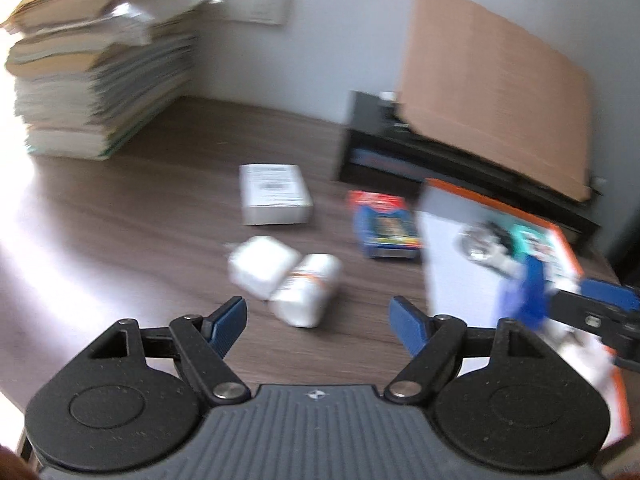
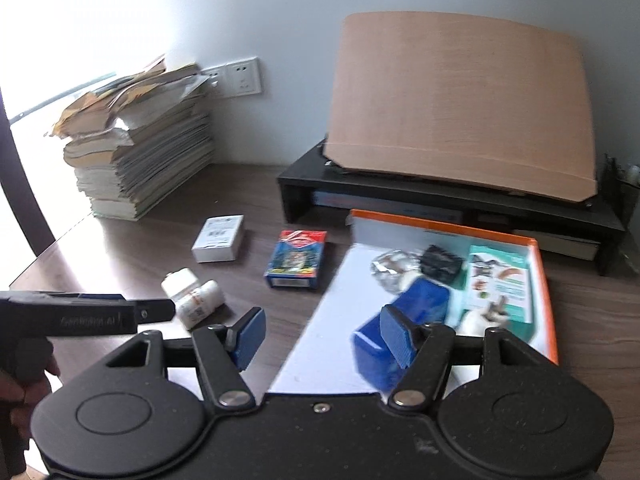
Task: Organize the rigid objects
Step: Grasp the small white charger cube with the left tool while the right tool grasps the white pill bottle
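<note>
Tray [image 2: 538, 280] already holds a blue box [image 2: 404, 332] and small items. Two white bottles [image 2: 192, 292], white box [image 2: 218, 238], card pack [image 2: 296, 258] remain on surface [image 2: 120, 248]. Left hand-held gripper [image 1: 318, 320] and right hand-held gripper [image 2: 322, 334]: both agape, empty.

Two white pill bottles [image 2: 192, 296] lay on their sides, touching, at left centre of the right wrist frame, with a white box [image 2: 218, 238] above them. A red-and-blue card box [image 2: 296, 258] lay flat mid-frame. A blue box [image 2: 400, 328] rested in the orange-rimmed tray [image 2: 546, 280] at right.
</note>
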Demonstrator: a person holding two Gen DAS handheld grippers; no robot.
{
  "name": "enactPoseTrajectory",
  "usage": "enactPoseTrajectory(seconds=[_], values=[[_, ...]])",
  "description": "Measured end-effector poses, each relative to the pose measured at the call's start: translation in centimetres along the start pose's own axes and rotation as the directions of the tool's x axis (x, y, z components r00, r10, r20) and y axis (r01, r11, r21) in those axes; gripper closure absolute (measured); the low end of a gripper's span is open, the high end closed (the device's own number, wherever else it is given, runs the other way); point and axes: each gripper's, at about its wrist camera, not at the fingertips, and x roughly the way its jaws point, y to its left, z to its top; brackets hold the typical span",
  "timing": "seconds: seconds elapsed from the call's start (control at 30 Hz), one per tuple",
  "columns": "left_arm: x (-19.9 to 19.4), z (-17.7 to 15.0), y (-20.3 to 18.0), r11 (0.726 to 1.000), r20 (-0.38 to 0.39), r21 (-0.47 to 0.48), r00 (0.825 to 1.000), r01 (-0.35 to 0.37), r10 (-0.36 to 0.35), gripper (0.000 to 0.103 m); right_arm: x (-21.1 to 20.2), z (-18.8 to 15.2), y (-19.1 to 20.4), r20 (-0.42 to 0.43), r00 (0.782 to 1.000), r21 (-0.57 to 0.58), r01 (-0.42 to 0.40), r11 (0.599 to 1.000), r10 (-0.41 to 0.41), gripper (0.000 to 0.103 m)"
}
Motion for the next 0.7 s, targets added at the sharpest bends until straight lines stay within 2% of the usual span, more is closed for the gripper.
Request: enactPoseTrajectory(seconds=[0.13,0.27,0.43,0.5,0.67,0.7], values=[[1.1,0.6,2.8,0.999,-0.019,-0.010,0.999,-0.046,0.046,0.023,1.0,0.0,1.4,-0.012,1.000,0.001,-0.011,1.000,0.011,0.026],[2.8,1.3,4.6,0.998,-0.027,0.026,0.997,-0.065,0.066,0.023,1.9,-0.1,2.7,-0.024,1.000,0.007,-0.008,1.000,0.008,0.026],[5.4,2.2,5.5,0.995,-0.037,0.097,0.999,-0.014,0.017,0.023,3.0,-0.4,4.1,-0.043,0.999,0.027,0.019,0.999,-0.018,0.026],[6.3,2.4,5.4,0.991,-0.045,0.128,0.999,0.028,-0.022,0.019,3.4,-0.6,4.4,-0.052,0.998,0.039,0.032,0.999,-0.030,0.026],[8.8,2.2,4.8,0.974,-0.073,0.203,0.993,0.103,-0.090,0.020,4.2,-1.0,5.3,-0.077,0.995,0.052,0.062,0.997,-0.058,0.026],[9.0,2.1,4.6,0.968,-0.058,0.227,0.994,0.105,-0.094,0.022,4.5,-1.0,5.5,-0.082,0.995,0.054,0.068,0.996,-0.063,0.026]])
